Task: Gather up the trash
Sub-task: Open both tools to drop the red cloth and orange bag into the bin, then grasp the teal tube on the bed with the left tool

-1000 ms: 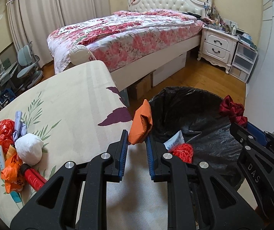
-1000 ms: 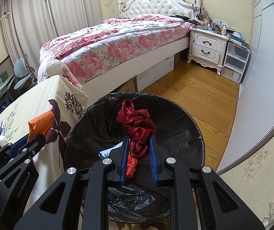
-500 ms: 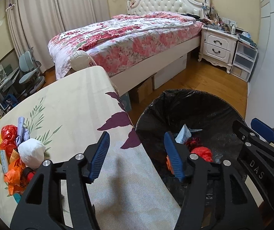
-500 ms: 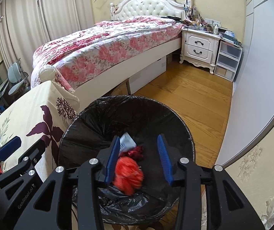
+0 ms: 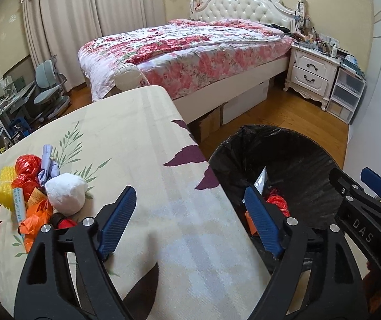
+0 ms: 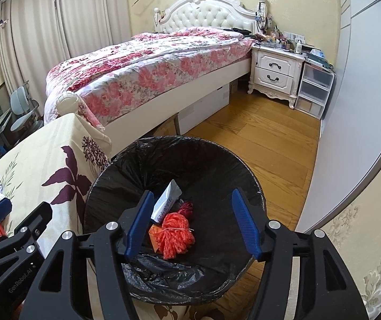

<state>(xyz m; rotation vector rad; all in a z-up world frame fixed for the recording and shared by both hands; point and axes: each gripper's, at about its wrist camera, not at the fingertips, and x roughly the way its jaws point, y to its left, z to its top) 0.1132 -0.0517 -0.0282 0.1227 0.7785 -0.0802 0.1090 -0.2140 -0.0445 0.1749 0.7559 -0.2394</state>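
A black-lined trash bin [image 6: 126, 157] [image 5: 310, 144] stands on the floor beside the cloth-covered table [image 5: 126, 144]. Inside lie a red mesh bundle [image 6: 175, 230], an orange wrapper [image 6: 154, 237], a dark red ribbon [image 6: 186, 208] and a white packet [image 6: 167, 196]. My right gripper [image 6: 193, 225] hovers over the bin, jaws opening, nothing between them. My left gripper [image 5: 190, 222] straddles the table edge and bin rim, jaws opening and empty. A heap of trash [image 5: 33, 194] sits on the table's left: a white paper ball [image 5: 66, 193], red bags, yellow mesh, orange plastic.
A bed [image 5: 190, 45] with a floral quilt lies behind the table. A white nightstand [image 6: 277, 70] and clear plastic drawers [image 6: 314, 89] line the far wall. Wooden floor [image 6: 257, 138] stretches right of the bin, bounded by a white wall panel. A desk chair [image 5: 50, 85] is at the far left.
Both grippers opened. The orange wrapper left the left gripper and the dark red ribbon left the right one; both now lie in the bin. The left gripper drifted slightly toward the table.
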